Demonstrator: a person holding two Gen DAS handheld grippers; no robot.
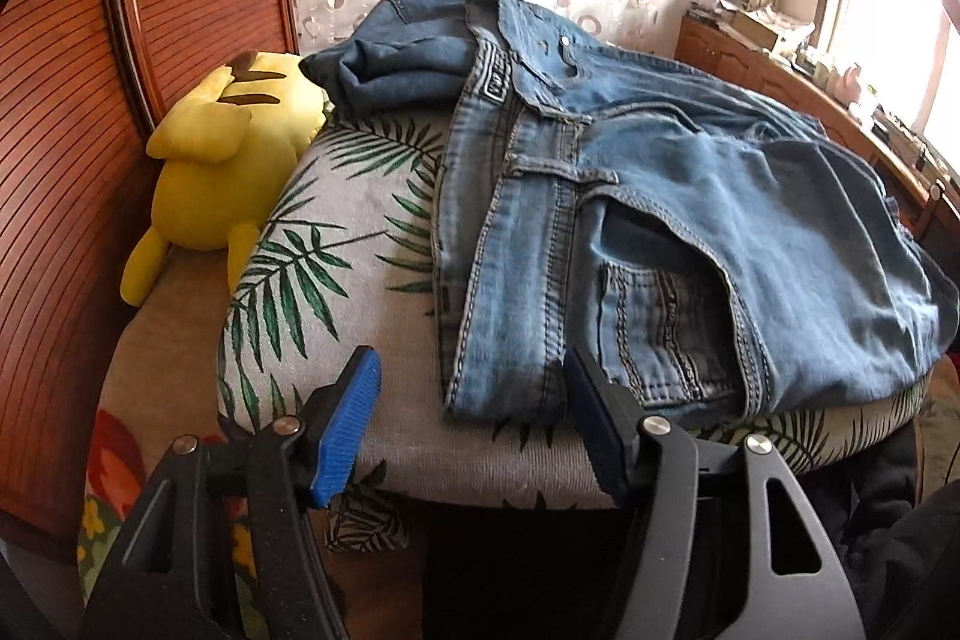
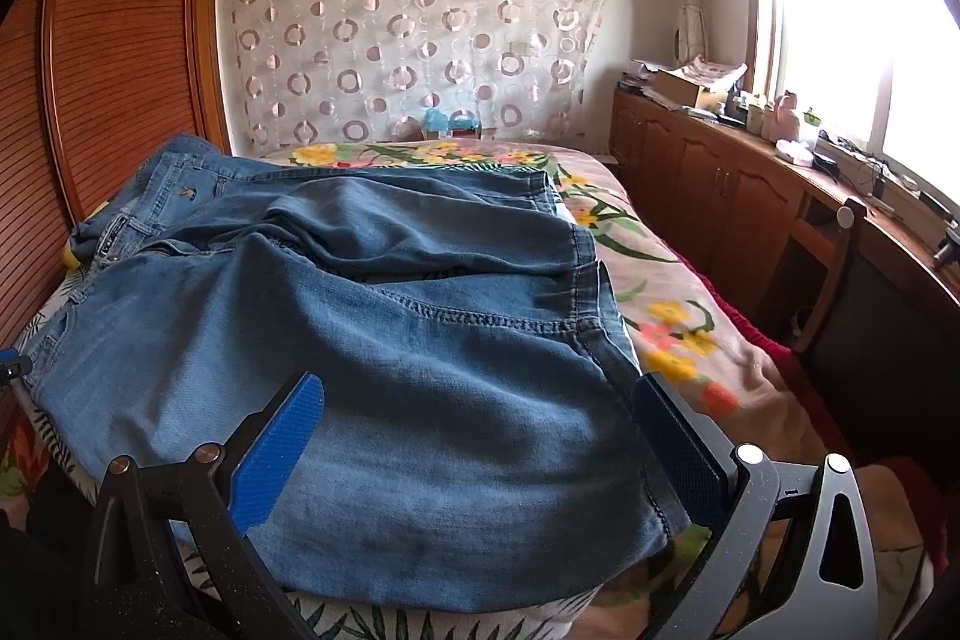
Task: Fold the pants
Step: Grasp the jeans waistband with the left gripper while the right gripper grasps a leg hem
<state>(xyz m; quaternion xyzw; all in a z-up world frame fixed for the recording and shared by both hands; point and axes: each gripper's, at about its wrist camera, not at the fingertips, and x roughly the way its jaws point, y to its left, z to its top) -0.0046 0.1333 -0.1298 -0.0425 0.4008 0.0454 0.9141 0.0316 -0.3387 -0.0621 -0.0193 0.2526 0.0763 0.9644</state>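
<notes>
Light blue jeans (image 1: 690, 220) lie folded on a leaf-print cushion (image 1: 336, 280), waistband toward the left. In the right wrist view the jeans (image 2: 390, 358) spread across the cushion with the leg hems at the right. My left gripper (image 1: 468, 388) is open, its blue pads just short of the waistband corner near the cushion's front edge. My right gripper (image 2: 480, 412) is open, its fingers straddling the near edge of the folded legs without closing on them.
A yellow plush toy (image 1: 222, 160) lies left of the cushion against the wooden headboard (image 1: 72, 160). A floral bedspread (image 2: 660, 328) extends to the right. A wooden cabinet (image 2: 720, 178) with clutter stands under the window. A patterned curtain (image 2: 414, 28) hangs behind.
</notes>
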